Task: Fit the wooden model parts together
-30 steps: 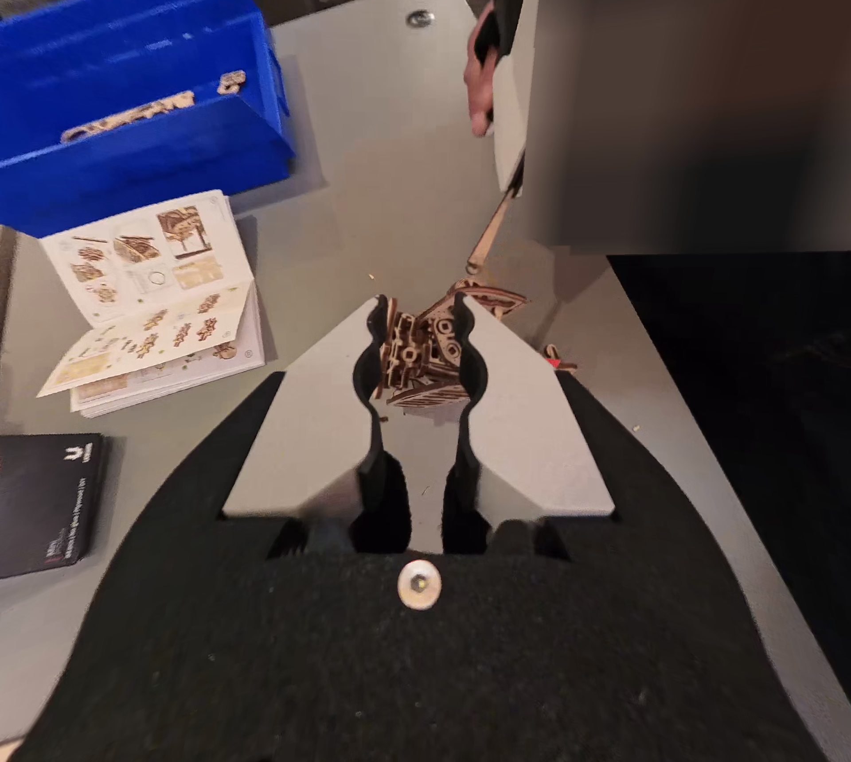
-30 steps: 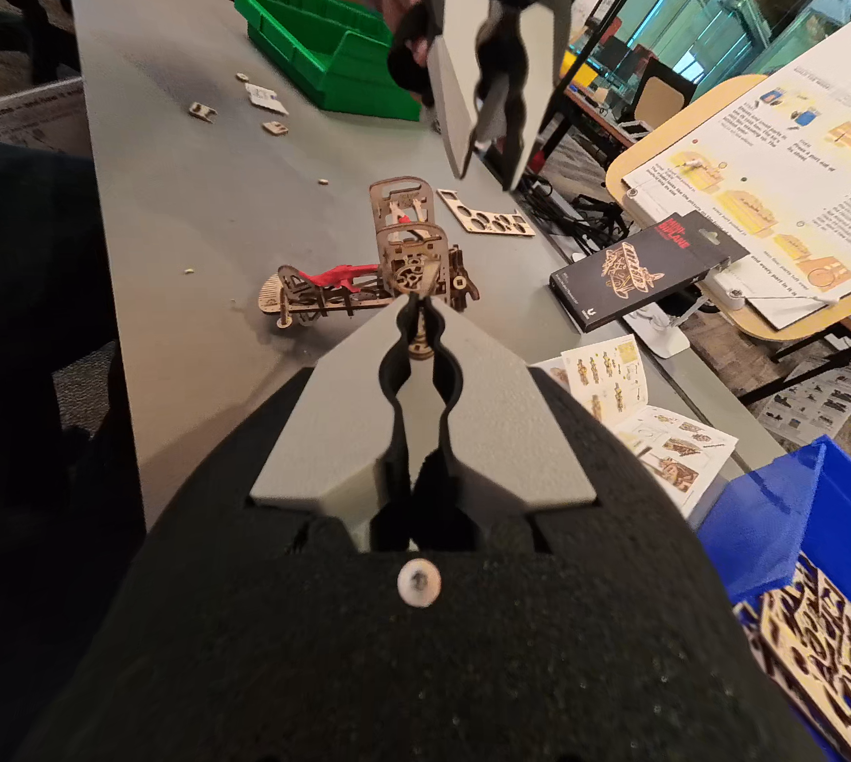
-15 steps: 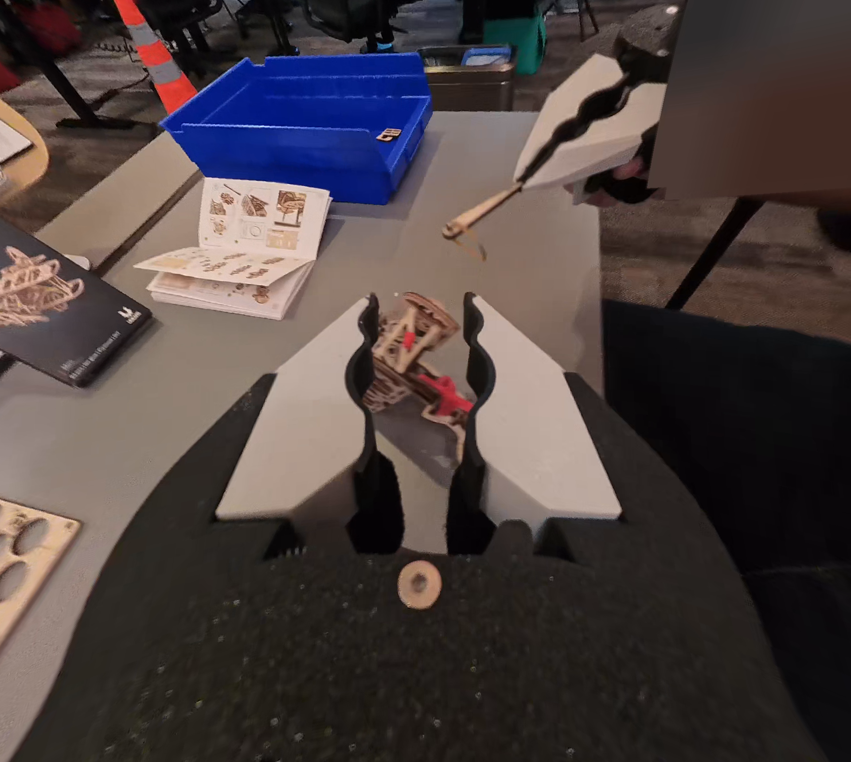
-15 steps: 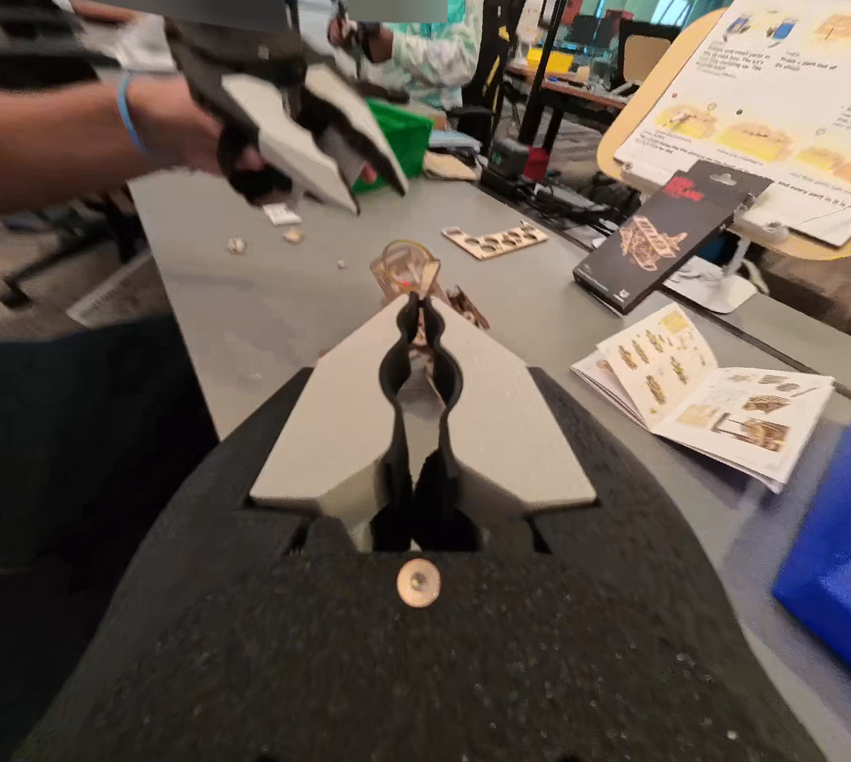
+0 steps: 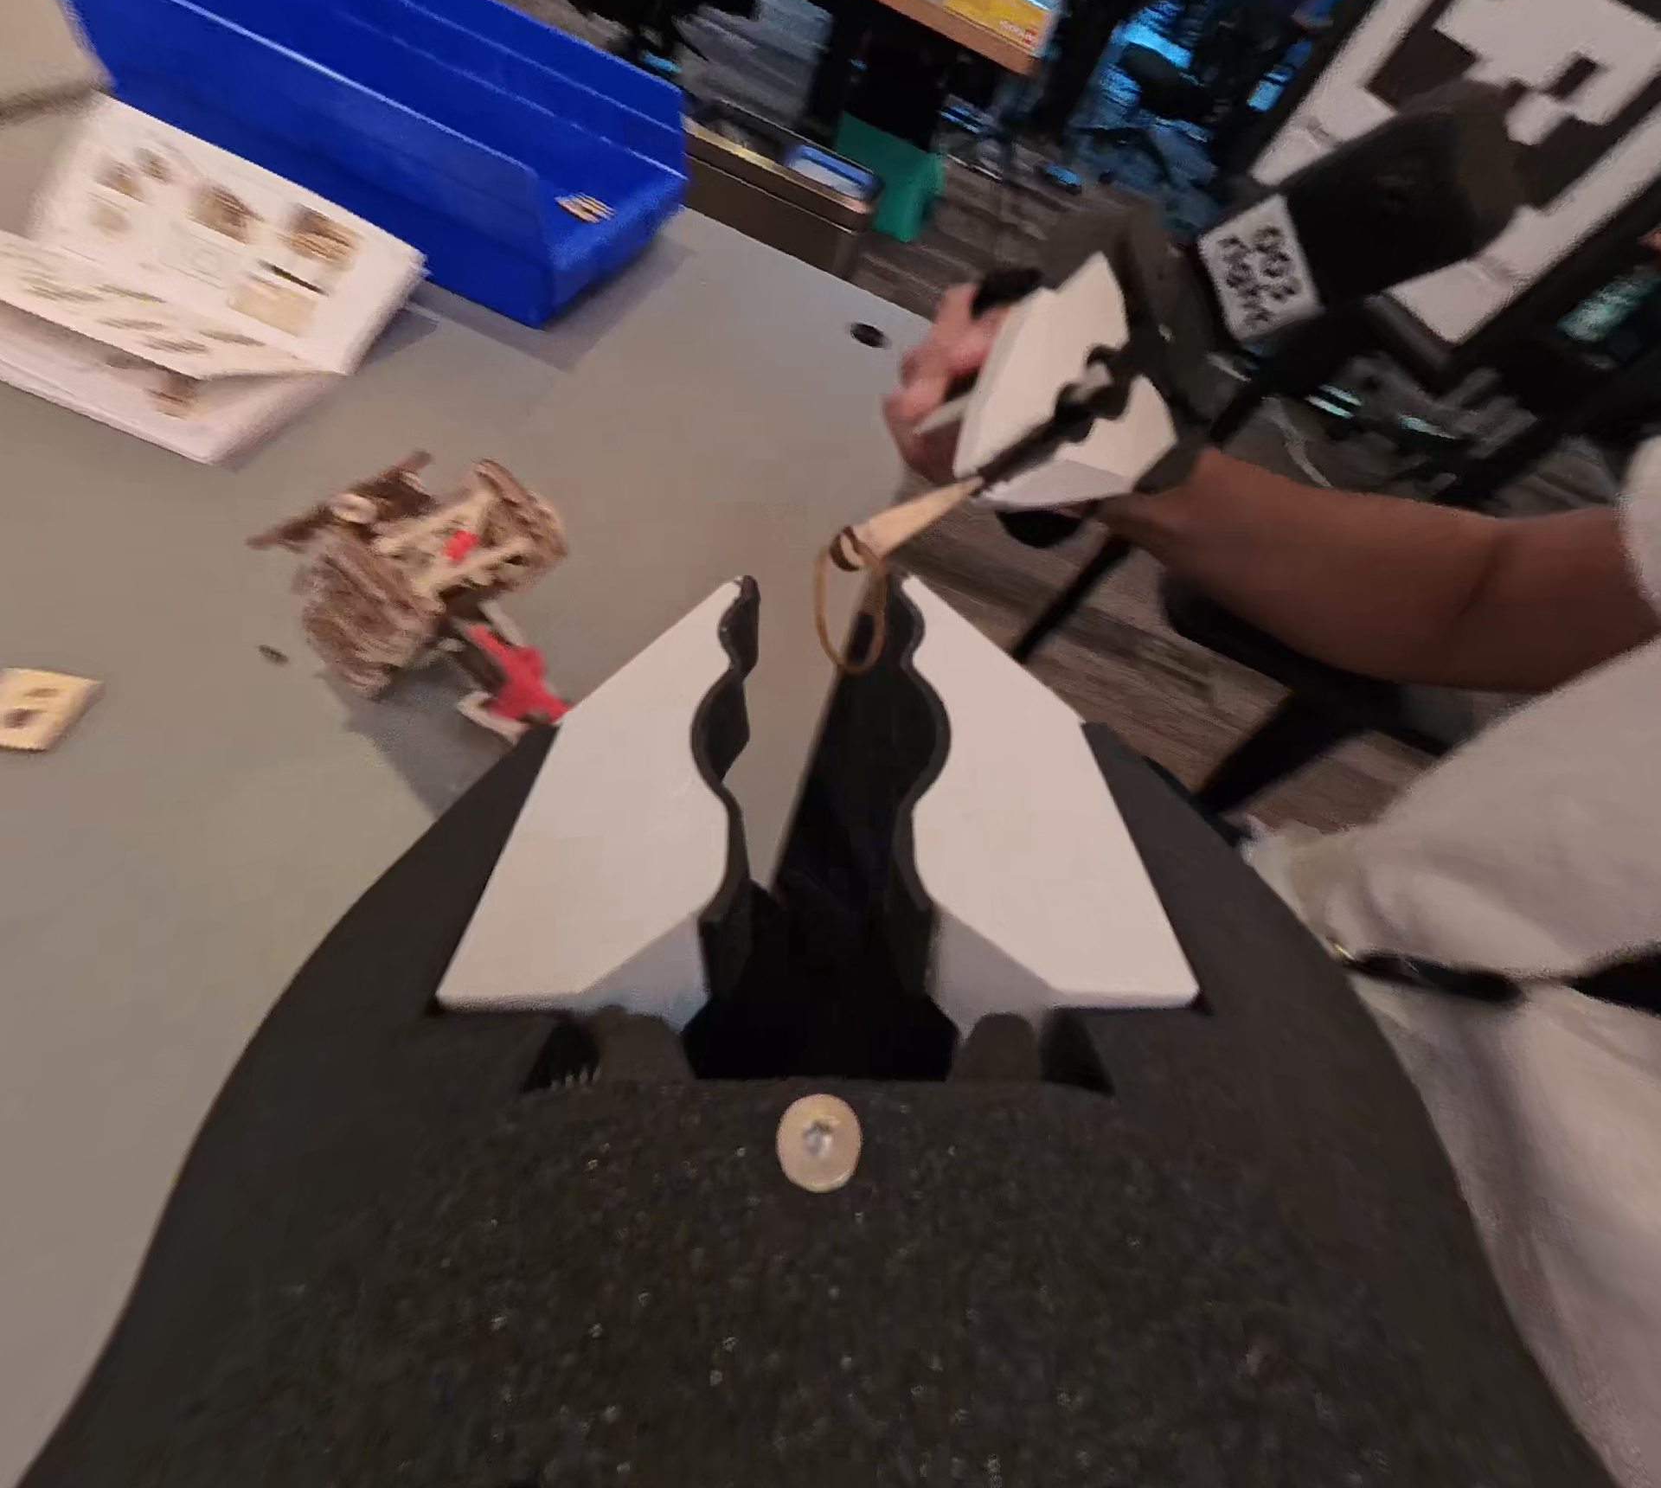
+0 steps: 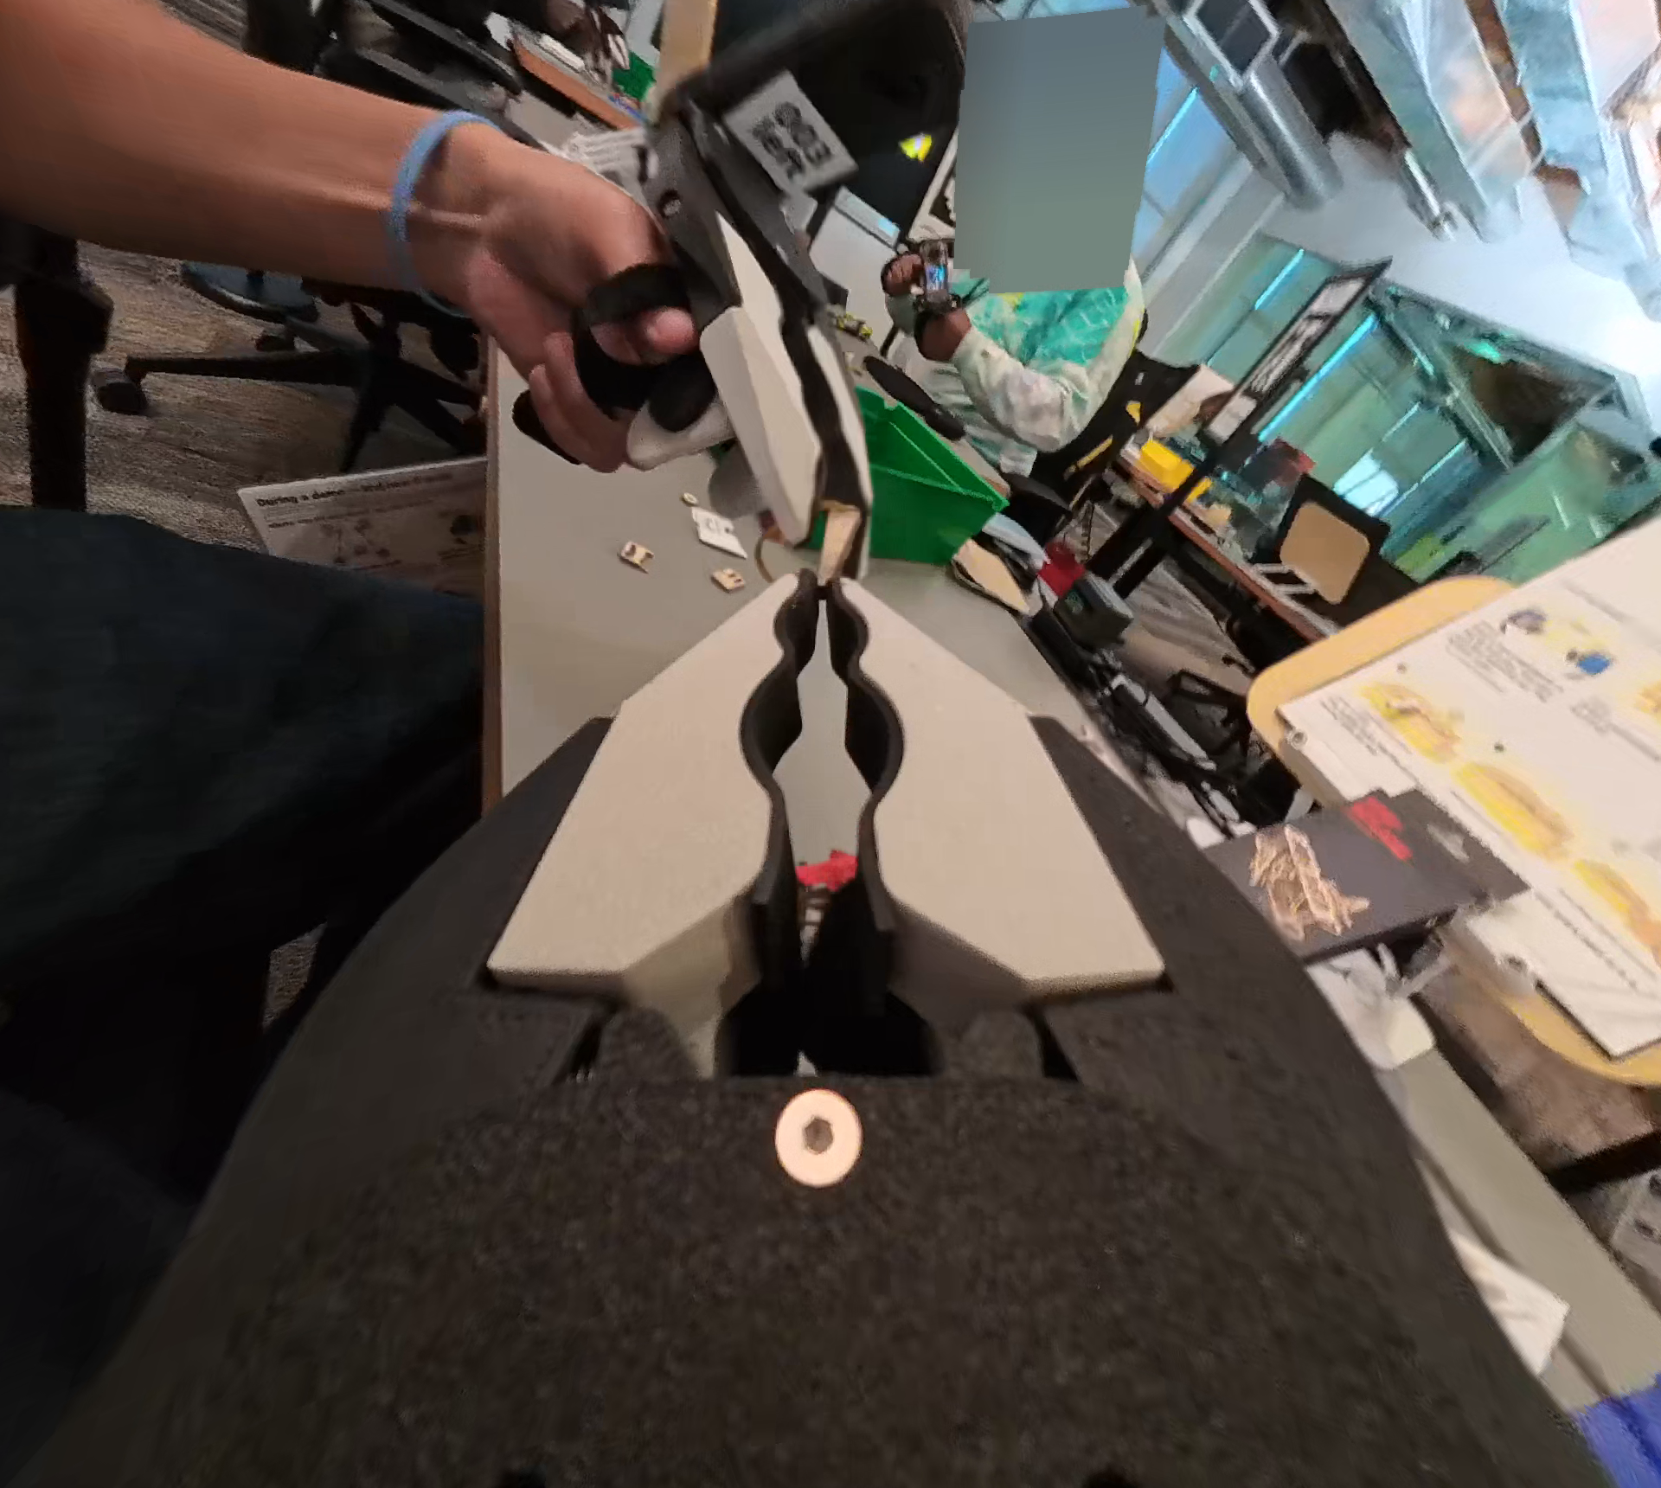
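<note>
The partly built wooden model, with a red part, lies on the grey table, left of my left gripper. It barely shows in the right wrist view. My left gripper is open and empty, raised near the table's right edge. My right gripper is shut on a thin wooden stick. In the left wrist view the right gripper holds that stick out, and a rubber band hangs from its tip between the left fingertips. The left gripper shows just above the stick.
A blue bin and an open instruction booklet lie at the back left. A wooden sheet piece is at the left edge. A green bin, small loose wooden pieces and a black box are on the table.
My left gripper has swung right, away from the model, to meet the stick. My right gripper has lifted and tilted up with the stick, so the two grippers now face each other.
</note>
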Motion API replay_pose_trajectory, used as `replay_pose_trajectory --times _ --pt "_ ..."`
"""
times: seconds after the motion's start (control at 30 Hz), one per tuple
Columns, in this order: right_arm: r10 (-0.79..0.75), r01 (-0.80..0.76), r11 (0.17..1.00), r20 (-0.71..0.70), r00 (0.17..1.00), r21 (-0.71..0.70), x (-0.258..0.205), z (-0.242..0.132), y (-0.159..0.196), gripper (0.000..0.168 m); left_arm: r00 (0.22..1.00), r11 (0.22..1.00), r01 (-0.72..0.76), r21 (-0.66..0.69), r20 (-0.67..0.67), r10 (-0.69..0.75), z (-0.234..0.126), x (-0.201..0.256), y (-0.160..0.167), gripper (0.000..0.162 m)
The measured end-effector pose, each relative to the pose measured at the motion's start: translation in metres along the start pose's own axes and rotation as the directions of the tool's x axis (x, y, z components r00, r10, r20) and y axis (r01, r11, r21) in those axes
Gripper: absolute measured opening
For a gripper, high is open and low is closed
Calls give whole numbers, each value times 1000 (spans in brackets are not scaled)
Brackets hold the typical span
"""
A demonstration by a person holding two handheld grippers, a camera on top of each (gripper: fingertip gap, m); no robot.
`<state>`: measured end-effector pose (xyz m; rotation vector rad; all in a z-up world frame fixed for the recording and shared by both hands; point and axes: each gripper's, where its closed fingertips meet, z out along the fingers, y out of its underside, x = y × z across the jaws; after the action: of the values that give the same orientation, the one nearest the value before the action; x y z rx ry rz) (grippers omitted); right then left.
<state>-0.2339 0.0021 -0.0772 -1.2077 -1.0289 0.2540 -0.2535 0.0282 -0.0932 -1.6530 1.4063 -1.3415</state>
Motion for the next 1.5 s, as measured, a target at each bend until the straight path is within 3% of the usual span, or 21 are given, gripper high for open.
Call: replay_pose_trajectory --times 0.17,0.23,0.33,0.53,0.67,0.87,0.97,1.07,1.27,1.5 --pt "-77 79 996 75 994 -26 -19 4 -10 1 987 1000 16 -1 -162 -16 -12 30 -1 18" --pt "-97 100 994 82 992 -41 -21 6 -12 1 985 1000 18 -4 -173 -19 -16 32 -1 8" --pt "-108 114 992 86 990 -60 -23 9 -12 1 983 999 -29 -17 -179 25 -20 35 1 5" --pt "-83 90 994 96 992 -67 -27 14 -7 1 964 986 -156 -56 -224 140 -25 36 16 3" --pt "22 -13 996 93 995 -93 -26 19 4 2 913 929 -359 -88 -239 330 -21 28 33 2" --pt "277 -276 957 4 961 -87 -2 7 26 10 853 847 -514 -138 -191 486 -21 -35 40 2" --pt "440 -441 891 -30 897 -107 17 -3 45 19 831 805 -557 -204 -153 535 -21 -91 43 2" --pt "544 -548 819 -73 836 -168 29 -5 77 26 815 799 -579 -164 -158 558 -11 -130 35 1" --pt "462 -481 842 -133 877 -246 48 11 124 17 723 712 -686 -152 -254 642 18 -160 47 2" --pt "435 -443 854 -92 896 -274 50 23 145 15 694 717 -694 -68 -328 641 22 -155 43 2"
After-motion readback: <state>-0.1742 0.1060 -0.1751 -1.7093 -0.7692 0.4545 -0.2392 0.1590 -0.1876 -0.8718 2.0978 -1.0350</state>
